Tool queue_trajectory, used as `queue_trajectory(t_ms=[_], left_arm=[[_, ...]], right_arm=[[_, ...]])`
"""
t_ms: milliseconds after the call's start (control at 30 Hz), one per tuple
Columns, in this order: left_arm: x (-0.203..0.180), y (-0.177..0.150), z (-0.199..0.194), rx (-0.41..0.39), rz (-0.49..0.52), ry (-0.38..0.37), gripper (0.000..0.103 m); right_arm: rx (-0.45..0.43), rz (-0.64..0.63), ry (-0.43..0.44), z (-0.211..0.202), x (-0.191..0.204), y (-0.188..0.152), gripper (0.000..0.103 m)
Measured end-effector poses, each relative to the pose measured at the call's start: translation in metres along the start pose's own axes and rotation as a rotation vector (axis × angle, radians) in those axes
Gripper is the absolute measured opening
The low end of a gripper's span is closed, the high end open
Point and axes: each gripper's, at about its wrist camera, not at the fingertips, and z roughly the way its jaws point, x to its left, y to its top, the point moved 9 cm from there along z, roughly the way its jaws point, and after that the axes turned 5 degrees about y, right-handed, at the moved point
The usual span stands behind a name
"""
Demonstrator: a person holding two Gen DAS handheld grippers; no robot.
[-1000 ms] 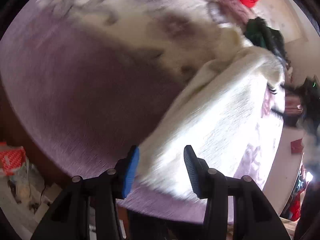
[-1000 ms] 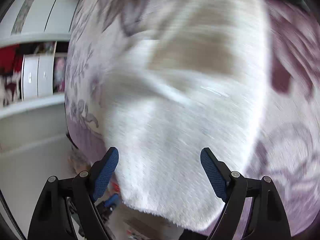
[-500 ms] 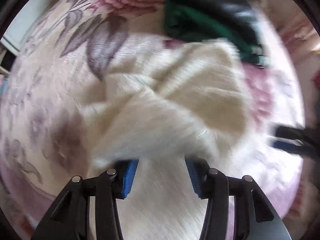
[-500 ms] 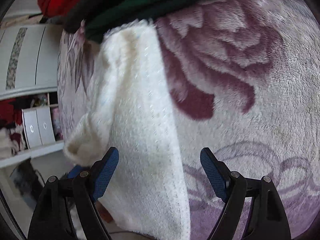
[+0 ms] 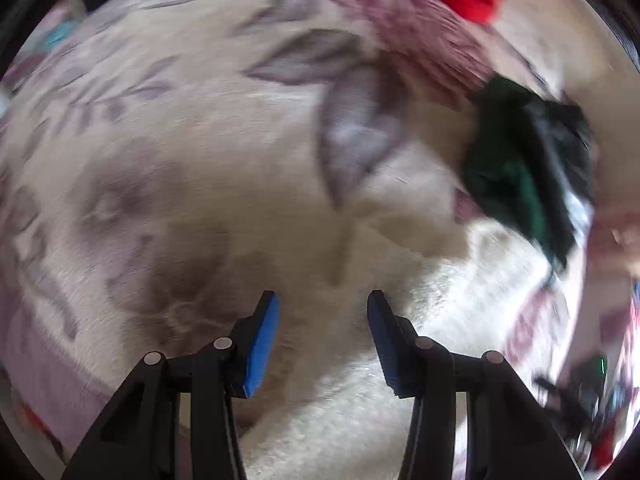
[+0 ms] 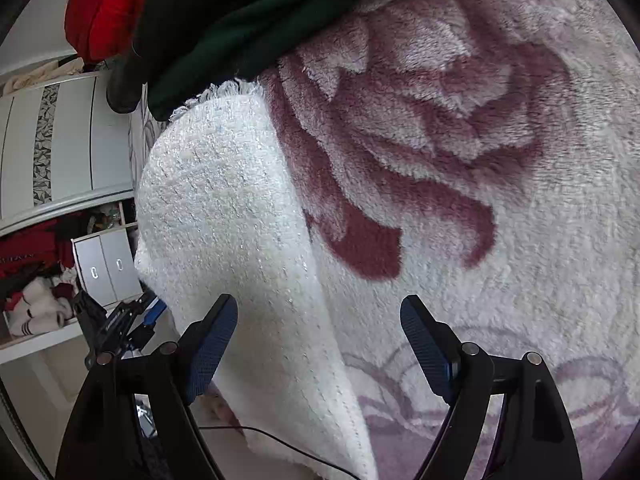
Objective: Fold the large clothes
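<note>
fluffy white sweater (image 6: 224,216) looks soft and floppy, so i think it will bend and sag when lifted. it seems thick and a bit heavy for cloth, not slippery, and it will not break. a good place to hold it is by an edge or a corner, pinching both layers, not the middle.

it is cream white and fuzzy, with tiny shiny threads and a frayed end at the top. it lies on the flower blanket (image 6: 460,152), which is pale with big purple roses. one side hangs down over the blanket's edge. its top end is tucked under the dark green clothes (image 6: 256,20). a red thing (image 6: 100,12) sits behind those.

right claw (image 6: 318,344) is wide open and holds nothing. it hangs over the sweater's long edge, one finger over the sweater and one over the blanket.

left claw (image 5: 322,340) is partly open over the sweater (image 5: 360,392). that view is blurry, and i see no cloth pinched in it. its jaws have just closed a little.
</note>
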Motion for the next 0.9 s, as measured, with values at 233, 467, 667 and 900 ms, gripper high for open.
queue_trajectory(t_ms=[233,467,667,900], left_arm=[[-0.019,0.015,0.012,-0.015,0.089,0.003,0.043],[-0.003,0.023,0.002,-0.021,0.125,-0.042,0.043],[0.005,0.01,-0.031,-0.038,0.228,-0.042,0.043],[0.051,-0.02,-0.047,-0.001,0.218,-0.049,0.043]], right_arm=[[-0.031,-0.072,0.065,0.04,0.054,0.034,0.071],[-0.026,-0.25,-0.128,0.115,0.114,0.078,0.034],[-0.034,-0.234,-0.317,0.118,0.135,0.066,0.034],[0.15,-0.331,-0.266,0.156,0.183,-0.069,0.034]])
